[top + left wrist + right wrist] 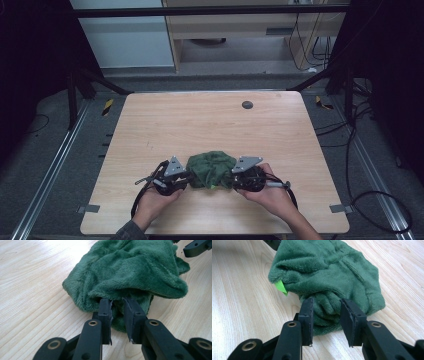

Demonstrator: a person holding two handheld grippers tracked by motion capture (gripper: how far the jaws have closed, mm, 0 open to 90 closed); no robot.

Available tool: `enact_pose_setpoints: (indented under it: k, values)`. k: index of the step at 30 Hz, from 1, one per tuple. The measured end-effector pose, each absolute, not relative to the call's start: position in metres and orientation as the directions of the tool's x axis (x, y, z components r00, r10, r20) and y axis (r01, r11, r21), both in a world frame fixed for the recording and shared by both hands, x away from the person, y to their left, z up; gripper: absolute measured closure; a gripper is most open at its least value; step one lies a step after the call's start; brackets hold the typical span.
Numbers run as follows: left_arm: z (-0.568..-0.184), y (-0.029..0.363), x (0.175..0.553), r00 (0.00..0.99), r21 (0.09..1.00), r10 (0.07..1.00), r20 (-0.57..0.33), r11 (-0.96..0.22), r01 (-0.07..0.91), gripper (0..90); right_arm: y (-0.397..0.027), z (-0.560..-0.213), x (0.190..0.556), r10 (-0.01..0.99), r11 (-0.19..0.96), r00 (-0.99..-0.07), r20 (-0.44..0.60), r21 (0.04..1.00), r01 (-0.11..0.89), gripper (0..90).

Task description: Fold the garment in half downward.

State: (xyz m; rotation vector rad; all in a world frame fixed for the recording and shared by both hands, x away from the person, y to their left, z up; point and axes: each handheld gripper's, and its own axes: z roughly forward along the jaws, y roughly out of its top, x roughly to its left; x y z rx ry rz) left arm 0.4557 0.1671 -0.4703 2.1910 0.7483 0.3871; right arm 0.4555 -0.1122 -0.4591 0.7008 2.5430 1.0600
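green fleece cloth point(211, 169), bunched into a rumpled heap, sits on the near half of the table point(200, 125) between the two claws.

left claw point(117, 312): in the left gripper view its two black jaws stand a little apart, with a narrow gap between the pads, and their tips are pushed in under an overhanging fold at the cloth's edge. some fleece lies in the gap, but the pads are not pressed together on it; the claw reads as partly open with its tips against the cloth. at the top right corner of this view a black part of the other claw shows beyond the heap.

right claw point(327, 312): in the right gripper view the jaws are spread wider, set to either side of a thick roll of fleece at the cloth's lower edge. the roll sits in the gap, and the pads look to be just beside it rather than squeezing it, so this claw is open around the fold. a small bright green tag point(280, 287) sticks out of the cloth on the left of this view.

from the high view, each claw is held by a hand, left hand point(157, 195) and right hand point(270, 192), with the forearms coming from the near edge. black cables trail back from both claws. a small dark round disc point(247, 104) lies far off, well apart from the cloth.
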Motion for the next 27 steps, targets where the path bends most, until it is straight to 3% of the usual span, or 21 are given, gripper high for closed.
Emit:
enact_pose_setpoints:
  k: [27]
  values:
    - [-0.4725,0.1679,0.4473,0.794,0.747,0.608,0.029,-0.541,0.387,74.5,-0.1111,-0.4593,0.449,0.535,0.614,-0.84,-0.083,0.722,0.32,59.6]
